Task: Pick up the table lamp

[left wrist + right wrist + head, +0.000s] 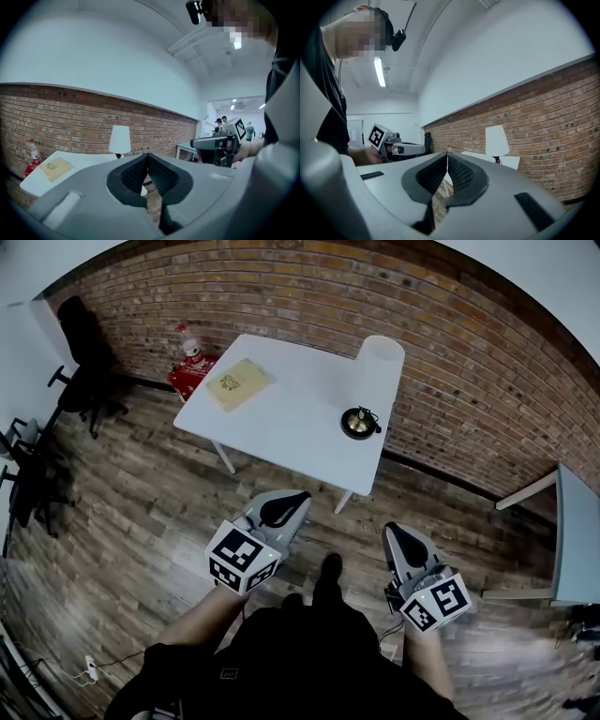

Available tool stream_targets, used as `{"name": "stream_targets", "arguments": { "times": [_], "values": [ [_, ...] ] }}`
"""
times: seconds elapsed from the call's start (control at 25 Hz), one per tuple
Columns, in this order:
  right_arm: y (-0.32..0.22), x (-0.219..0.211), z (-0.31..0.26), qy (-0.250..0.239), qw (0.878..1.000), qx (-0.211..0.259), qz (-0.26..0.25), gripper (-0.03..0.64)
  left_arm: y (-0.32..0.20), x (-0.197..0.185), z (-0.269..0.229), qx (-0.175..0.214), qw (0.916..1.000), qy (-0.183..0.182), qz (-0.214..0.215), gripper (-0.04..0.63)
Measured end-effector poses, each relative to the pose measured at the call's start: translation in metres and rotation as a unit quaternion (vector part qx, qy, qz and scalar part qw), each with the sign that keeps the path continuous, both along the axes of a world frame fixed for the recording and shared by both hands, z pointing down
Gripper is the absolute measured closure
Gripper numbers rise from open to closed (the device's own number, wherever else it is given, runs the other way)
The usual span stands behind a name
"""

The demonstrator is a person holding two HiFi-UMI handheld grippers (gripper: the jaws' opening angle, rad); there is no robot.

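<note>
The table lamp [378,362] is seen upright on the white table [281,423], at its far right corner. The left gripper [284,509] and right gripper [396,538] are held well short of the table, each with jaws closed together and nothing between them.

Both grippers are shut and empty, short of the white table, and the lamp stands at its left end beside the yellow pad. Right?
Not quite: the head view shows the table lamp at the far right corner of the white table, apart from the yellow pad near its left end. The left gripper and right gripper are indeed shut, empty and short of the table.
</note>
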State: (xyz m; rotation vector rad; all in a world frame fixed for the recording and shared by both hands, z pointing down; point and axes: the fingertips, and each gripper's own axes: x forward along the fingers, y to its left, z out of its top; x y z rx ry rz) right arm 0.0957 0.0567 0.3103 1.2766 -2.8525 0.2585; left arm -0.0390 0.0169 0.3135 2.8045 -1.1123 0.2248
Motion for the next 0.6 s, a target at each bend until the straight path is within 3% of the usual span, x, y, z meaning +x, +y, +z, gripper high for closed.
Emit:
{"name": "stream_targets", "arguments": {
  "times": [0.44, 0.6],
  "values": [
    [-0.138, 0.046, 0.030, 0.019, 0.998, 0.003, -0.056, 0.600, -0.134, 0.071, 0.021, -0.040, 0.9987, -0.009, -0.029, 0.588],
    [-0.171, 0.050, 0.045, 0.020, 0.998, -0.007, -0.065, 0.600, -0.165, 0.075, 0.026, -0.045, 0.9979, -0.007, -0.046, 0.588]
  ]
}}
